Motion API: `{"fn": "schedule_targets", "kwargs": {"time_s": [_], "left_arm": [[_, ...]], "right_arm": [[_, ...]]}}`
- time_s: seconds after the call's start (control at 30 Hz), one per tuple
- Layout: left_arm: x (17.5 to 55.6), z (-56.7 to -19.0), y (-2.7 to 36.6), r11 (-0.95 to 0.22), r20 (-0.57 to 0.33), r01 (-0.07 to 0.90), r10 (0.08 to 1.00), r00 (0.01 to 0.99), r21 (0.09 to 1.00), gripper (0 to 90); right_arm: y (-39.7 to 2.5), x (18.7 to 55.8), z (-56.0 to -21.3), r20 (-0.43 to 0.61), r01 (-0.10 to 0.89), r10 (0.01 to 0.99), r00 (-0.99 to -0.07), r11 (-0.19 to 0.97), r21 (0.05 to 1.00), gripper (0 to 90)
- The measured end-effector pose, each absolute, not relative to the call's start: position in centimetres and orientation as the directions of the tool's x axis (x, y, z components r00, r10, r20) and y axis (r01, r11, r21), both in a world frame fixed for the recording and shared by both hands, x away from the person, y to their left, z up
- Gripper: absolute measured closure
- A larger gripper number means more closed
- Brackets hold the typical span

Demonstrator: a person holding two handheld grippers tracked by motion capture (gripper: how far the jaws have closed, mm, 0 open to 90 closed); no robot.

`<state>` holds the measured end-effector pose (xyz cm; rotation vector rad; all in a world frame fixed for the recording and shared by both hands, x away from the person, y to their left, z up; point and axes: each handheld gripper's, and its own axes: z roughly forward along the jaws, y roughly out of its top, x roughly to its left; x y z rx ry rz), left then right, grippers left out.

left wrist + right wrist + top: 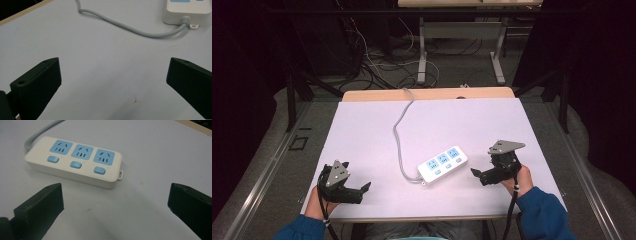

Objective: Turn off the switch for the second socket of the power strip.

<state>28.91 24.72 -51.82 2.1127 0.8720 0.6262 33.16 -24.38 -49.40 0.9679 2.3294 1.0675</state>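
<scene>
A white-topped table [362, 130] carries one white power strip [442, 164] — its grey cord [398, 135] apparently trailing off the far edge.

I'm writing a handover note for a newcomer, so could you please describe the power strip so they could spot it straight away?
On the pale lilac table top, look right of centre, near the right gripper. There lies a white rectangular plastic power strip with three light-blue sockets, each with its blue button, and a grey cable that runs to the far edge.

Between my two hands the only obstacles on the white table [362, 130] are the power strip [442, 163] and its grey cord [398, 135], which trails to the far edge. Bare tabletop lies open on either side of them.
</scene>
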Motion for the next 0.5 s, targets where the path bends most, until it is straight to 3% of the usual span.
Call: {"fn": "schedule_targets", "kwargs": {"time_s": [0.5], "left_arm": [[28.9,-51.8,24.7,-0.484,0.147,0.379,0.747,0.648,0.789,0.0]], "right_arm": [[-26.2,31.6,-50.4,-0.083,0.440,0.752,-0.653,0.467,0.767,0.0]]}}
